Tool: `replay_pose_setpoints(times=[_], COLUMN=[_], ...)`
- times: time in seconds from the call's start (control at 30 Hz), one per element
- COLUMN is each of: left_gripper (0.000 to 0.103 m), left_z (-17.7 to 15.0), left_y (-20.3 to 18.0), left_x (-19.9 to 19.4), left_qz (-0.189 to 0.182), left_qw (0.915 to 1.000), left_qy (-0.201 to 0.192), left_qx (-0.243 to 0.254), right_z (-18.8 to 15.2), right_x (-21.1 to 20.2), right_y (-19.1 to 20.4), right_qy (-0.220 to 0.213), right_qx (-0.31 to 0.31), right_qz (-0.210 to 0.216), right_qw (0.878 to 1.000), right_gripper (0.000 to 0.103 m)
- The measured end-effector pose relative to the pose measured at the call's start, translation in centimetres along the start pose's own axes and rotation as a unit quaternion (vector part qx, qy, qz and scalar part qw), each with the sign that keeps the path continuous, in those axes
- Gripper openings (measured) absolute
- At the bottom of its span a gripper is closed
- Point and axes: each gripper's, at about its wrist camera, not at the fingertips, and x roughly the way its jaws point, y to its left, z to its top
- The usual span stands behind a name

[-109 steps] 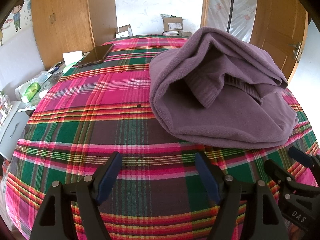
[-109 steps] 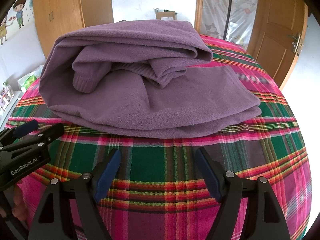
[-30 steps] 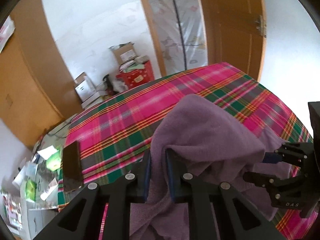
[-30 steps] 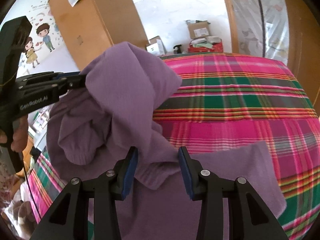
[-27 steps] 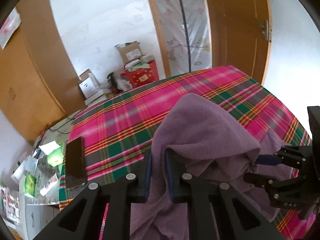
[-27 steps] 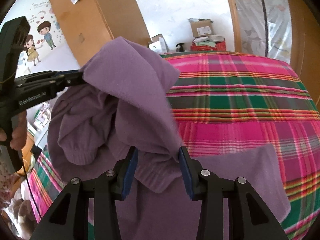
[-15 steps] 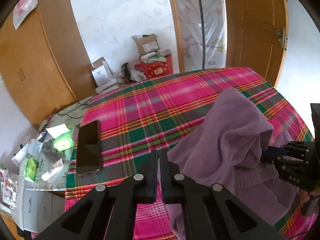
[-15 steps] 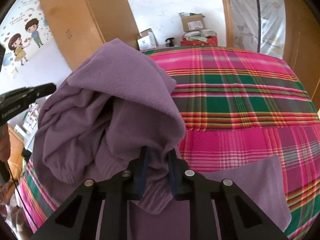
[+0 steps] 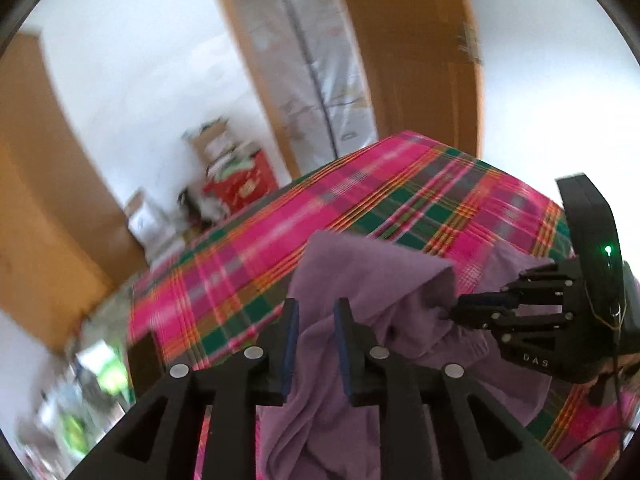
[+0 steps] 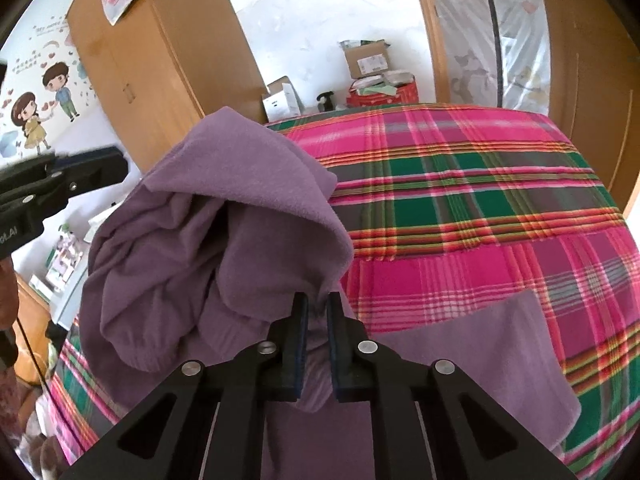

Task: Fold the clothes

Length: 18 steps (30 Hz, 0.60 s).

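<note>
A purple fleece garment hangs bunched above the plaid bed cover, with its lower part spread flat on the bed. My right gripper holds a fold of it, the jaws closing with cloth pinched between the blue pads. It also shows from the side as the right gripper, biting the garment. My left gripper is opening; purple cloth shows in its gap, unpinched. In the right wrist view the left gripper stands just left of the garment's edge.
A dark phone lies near the bed's left edge. Cardboard boxes and a red box stand by the far wall, beside a wooden wardrobe and a wooden door. A hand holds the left gripper.
The left gripper let go of the garment, shut empty off to the left, and now stands by the cloth again with parted jaws. The right gripper closed from wide open onto a fold.
</note>
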Motion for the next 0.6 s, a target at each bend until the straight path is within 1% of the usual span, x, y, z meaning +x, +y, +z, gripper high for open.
replay_pose_setpoints(times=[0.07,0.1,0.2,0.23,0.3,0.4,0.5,0.6], left_gripper=[0.026,0.029,0.033,0.035,0.041,0.041,0.042,0.046], left_z=[0.8,1.2,1.5,1.5,1.4,1.2,1.4,1.7], left_y=[-1.4,-2.2,-4.7,-5.5,-7.1,-9.2,-10.4,-10.7], left_x=[0.2,0.4,1.1,1.4,2.4,3.7,4.7,6.4], left_qz=[0.002,0.003,0.011,0.014,0.033,0.062,0.067,0.097], left_qw=[0.9996,0.9989,0.9948,0.9922,0.9855,0.9749,0.9696,0.9627], left_qy=[-0.001,0.001,0.005,0.008,0.016,0.018,0.016,0.022], left_qx=[0.028,0.046,0.101,0.124,0.166,0.213,0.235,0.252], right_z=[-0.1,-0.2,-0.6,-0.8,-1.2,-1.8,-2.3,-2.7], right_x=[-0.4,-0.6,-1.2,-1.3,-1.6,-1.9,-1.9,-1.8], right_y=[0.0,-0.1,-0.3,-0.4,-0.7,-1.2,-1.6,-1.9], right_qy=[-0.003,-0.004,-0.008,-0.007,-0.006,-0.003,0.0,0.007], right_qx=[0.002,0.002,0.005,0.007,0.01,0.017,0.023,0.03], right_qz=[0.001,0.002,0.004,0.005,0.009,0.012,0.016,0.02], right_qw=[1.0,1.0,1.0,1.0,1.0,1.0,1.0,0.999], right_gripper=[0.016,0.017,0.024,0.026,0.026,0.028,0.03,0.032])
